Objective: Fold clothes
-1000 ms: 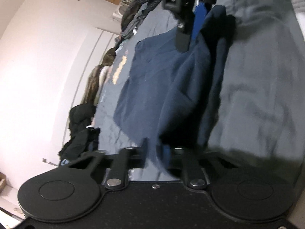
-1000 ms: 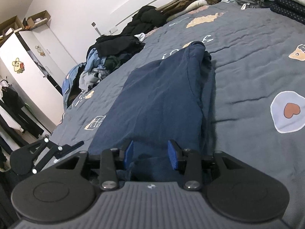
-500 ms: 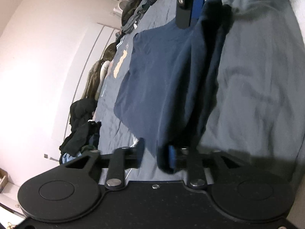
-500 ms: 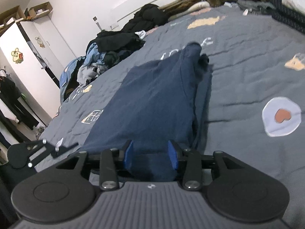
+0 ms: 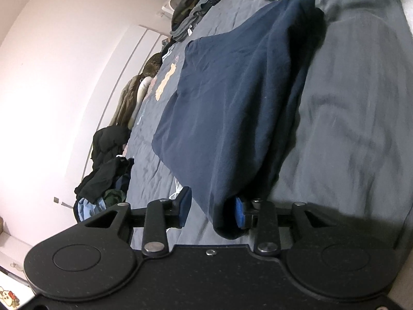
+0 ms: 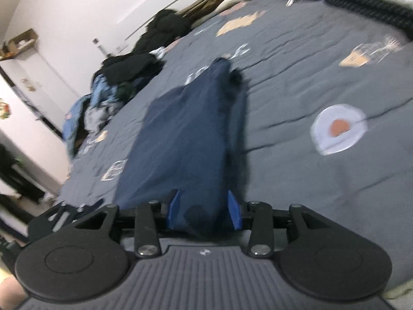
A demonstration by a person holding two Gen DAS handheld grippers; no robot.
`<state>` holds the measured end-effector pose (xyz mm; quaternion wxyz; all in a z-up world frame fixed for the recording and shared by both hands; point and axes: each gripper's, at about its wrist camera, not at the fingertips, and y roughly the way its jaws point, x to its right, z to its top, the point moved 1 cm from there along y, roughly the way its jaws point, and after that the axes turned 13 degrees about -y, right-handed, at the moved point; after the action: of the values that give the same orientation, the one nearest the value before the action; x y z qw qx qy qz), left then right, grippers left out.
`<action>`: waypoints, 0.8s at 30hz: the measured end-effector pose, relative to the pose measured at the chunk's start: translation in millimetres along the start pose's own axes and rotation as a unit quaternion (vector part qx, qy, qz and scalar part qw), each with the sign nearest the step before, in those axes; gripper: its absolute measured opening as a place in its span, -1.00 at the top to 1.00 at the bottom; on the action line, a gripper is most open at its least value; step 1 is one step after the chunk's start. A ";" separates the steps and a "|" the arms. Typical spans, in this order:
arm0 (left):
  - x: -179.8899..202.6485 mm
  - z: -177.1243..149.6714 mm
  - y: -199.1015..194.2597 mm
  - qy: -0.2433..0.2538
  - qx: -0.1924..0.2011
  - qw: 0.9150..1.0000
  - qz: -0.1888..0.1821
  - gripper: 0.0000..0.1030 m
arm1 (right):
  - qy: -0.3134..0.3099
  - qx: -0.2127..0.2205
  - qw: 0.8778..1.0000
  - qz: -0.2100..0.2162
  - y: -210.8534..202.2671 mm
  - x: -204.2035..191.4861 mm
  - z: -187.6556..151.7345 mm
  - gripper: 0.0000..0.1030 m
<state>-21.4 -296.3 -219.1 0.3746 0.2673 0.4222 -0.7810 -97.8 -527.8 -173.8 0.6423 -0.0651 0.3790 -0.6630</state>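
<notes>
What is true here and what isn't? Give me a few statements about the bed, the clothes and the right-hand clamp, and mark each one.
1. The navy garment lies on a grey bedspread. True.
2. The right gripper is empty. False: the garment's end is pinched between its blue pads.
3. A pile of dark clothes sits near the wall. True.
4. The bedspread is plain. False: it carries printed patches, such as a pale round patch.
</notes>
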 end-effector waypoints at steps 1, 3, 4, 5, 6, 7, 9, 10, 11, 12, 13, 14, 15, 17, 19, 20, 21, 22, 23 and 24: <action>0.0 0.9 0.8 -0.002 -0.001 1.000 0.000 0.31 | 0.009 0.000 1.000 0.005 -0.3 3.6 -0.1 0.20; 0.5 2.5 1.0 -0.004 -0.001 1.000 0.000 0.30 | 0.034 -0.018 0.999 0.013 4.9 8.6 -2.1 0.17; 0.8 2.9 0.5 -0.006 -0.001 1.000 0.000 0.30 | 0.045 -0.029 0.998 0.016 8.5 9.9 -3.5 0.17; 1.1 3.2 0.2 -0.007 -0.001 1.000 -0.001 0.30 | 0.049 -0.038 0.998 0.018 12.1 9.7 -5.2 0.17; 1.1 3.3 0.3 -0.007 -0.001 1.000 -0.001 0.30 | 0.048 -0.042 0.998 0.022 14.4 8.5 -6.3 0.17; 1.1 3.2 0.3 -0.007 -0.001 1.000 -0.002 0.30 | 0.047 -0.041 0.998 0.024 15.4 6.7 -6.9 0.17; 0.0 2.8 0.8 -0.011 -0.002 1.000 -0.004 0.30 | 0.030 -0.026 0.999 0.028 12.8 0.7 -6.0 0.28; -0.7 2.6 0.8 -0.013 -0.003 1.000 -0.007 0.30 | 0.019 -0.018 0.999 0.025 10.0 -2.4 -4.7 0.38; -1.7 2.2 0.3 -0.017 -0.005 1.000 -0.011 0.30 | 0.004 -0.009 1.000 0.022 6.5 -5.8 -2.9 0.78; -3.0 2.0 0.2 -0.020 -0.007 1.000 -0.016 0.32 | -0.016 0.001 1.000 0.019 2.2 -9.7 -0.8 0.89; -4.9 1.9 0.5 -0.024 -0.010 0.999 -0.023 0.39 | -0.036 0.011 0.999 0.016 -2.1 -13.5 1.4 0.90; -7.4 1.5 0.4 -0.029 -0.013 0.999 -0.029 0.59 | -0.059 0.019 0.998 0.011 -5.8 -17.9 3.2 0.92; -9.8 1.3 0.1 -0.034 -0.015 0.999 -0.032 0.65 | -0.086 0.025 0.996 0.005 -8.9 -22.7 4.7 0.96; -15.1 1.9 -2.1 -0.046 -0.011 0.998 -0.029 0.65 | -0.120 0.043 0.992 -0.002 -13.2 -29.0 6.1 0.98; -20.5 3.3 -2.4 -0.067 -0.016 0.997 -0.036 0.65 | -0.157 0.063 0.986 -0.009 -18.4 -33.2 8.0 0.98; -20.5 3.7 -2.2 -0.069 -0.018 0.997 -0.038 0.63 | -0.173 0.073 0.982 -0.010 -20.7 -34.3 9.3 0.98; -18.6 3.8 -1.9 -0.064 -0.018 0.997 -0.037 0.60 | -0.189 0.083 0.978 -0.012 -22.9 -35.3 10.6 0.98; -16.2 3.5 -1.5 -0.058 -0.018 0.997 -0.035 0.60 | -0.199 0.082 0.976 -0.012 -22.7 -36.1 12.0 0.98; -13.8 3.1 -1.1 -0.053 -0.019 0.998 -0.035 0.60 | -0.202 0.071 0.977 -0.013 -19.9 -36.4 13.5 0.97; -12.0 2.7 -0.8 -0.050 -0.019 0.998 -0.034 0.60 | -0.187 0.060 0.981 -0.007 -17.3 -33.4 14.4 0.94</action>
<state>-15.5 -294.0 -208.5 0.3732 0.2063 0.4270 -0.7974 -97.8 -505.7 -140.2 0.6996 -0.1519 0.2116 -0.6654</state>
